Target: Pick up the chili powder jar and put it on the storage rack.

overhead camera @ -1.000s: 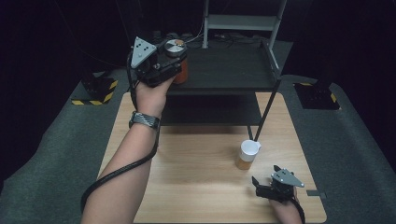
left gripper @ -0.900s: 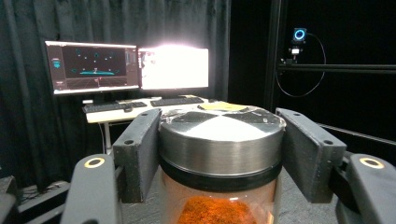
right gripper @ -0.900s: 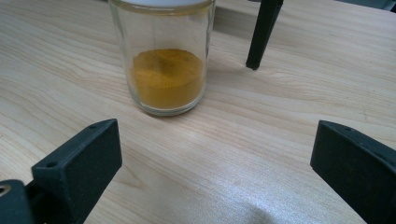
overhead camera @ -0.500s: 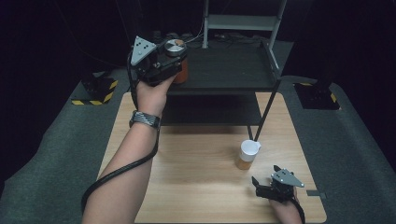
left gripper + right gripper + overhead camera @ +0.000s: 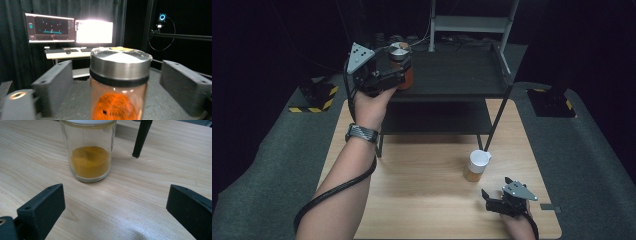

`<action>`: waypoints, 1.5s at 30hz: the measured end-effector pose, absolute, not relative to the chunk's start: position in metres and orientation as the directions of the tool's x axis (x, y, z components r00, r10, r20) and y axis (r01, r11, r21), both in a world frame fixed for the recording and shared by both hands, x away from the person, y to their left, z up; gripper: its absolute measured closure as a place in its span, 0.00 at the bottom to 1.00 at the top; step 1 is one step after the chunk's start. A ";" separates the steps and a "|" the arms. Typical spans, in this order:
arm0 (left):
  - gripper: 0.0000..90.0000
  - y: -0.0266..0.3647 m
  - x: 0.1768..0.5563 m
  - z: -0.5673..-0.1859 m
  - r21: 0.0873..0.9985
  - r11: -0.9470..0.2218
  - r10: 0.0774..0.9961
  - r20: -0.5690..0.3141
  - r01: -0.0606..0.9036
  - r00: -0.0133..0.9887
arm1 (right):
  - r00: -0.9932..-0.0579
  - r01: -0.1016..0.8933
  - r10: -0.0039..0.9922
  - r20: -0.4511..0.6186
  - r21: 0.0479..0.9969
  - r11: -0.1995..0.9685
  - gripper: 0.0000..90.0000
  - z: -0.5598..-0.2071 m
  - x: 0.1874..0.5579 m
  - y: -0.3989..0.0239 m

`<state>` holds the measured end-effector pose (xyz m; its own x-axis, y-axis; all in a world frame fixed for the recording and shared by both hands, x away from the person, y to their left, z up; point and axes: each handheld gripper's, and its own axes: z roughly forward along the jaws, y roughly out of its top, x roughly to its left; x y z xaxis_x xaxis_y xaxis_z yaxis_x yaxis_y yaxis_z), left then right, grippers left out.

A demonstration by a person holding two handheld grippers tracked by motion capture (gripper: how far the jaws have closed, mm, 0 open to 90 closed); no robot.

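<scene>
We see the metal-lidded spice jar of orange powder standing on the dark shelf, between the left gripper fingers, which have just been opening and stand clear of the glass. Our right gripper rests wide open on the counter, near a white-capped jar of yellow powder.

Black curtains surround a dark room. Two lit monitors stand on a desk. Grey carpet flanks a wooden table.

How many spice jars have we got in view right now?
2. The metal-lidded jar stands on the dark shelf between the left claw's open jaws; the white-lidded jar stands on the wooden table near the right claw.
</scene>
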<state>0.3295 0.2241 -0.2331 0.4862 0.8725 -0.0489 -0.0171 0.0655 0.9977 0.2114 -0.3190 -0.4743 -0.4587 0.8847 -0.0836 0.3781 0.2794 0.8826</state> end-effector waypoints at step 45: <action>0.00 0.241 0.254 -0.281 1.000 -0.006 0.856 0.019 -0.026 0.517 | -0.467 0.383 0.880 -0.088 0.877 0.291 0.01 -0.473 0.213 -0.319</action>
<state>0.2538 0.2405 -0.2809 0.5166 0.8560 0.0186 -0.0259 -0.0061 0.9996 0.2131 -0.3185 -0.4729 -0.4669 0.8799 -0.0878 0.3832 0.2909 0.8767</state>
